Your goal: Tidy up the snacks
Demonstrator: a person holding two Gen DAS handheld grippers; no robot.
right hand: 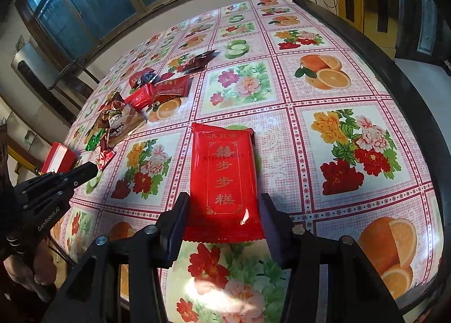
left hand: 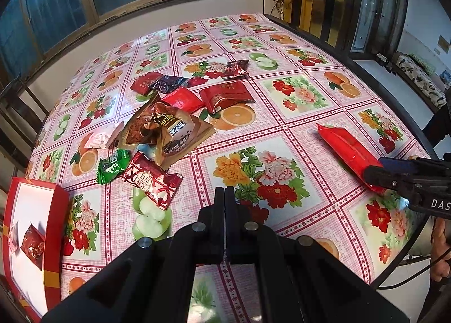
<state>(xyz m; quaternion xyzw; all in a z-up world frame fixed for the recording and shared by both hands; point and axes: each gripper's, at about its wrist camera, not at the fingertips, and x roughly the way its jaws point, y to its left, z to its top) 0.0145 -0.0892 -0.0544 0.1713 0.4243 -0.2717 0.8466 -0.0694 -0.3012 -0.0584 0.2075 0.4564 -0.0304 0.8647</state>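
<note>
Right gripper has its jaws clamped on the near end of a big red snack pack on the floral surface. Left gripper: jaws closed, empty, w/ the snack pile beyond.

Gold characters "步步糕" down the front of the large red packet, smaller ones above too blurred to read. "GenRobot.AI" in white along the side of the left gripper. "DAS", cut off at the frame edge, on the right gripper.
</note>
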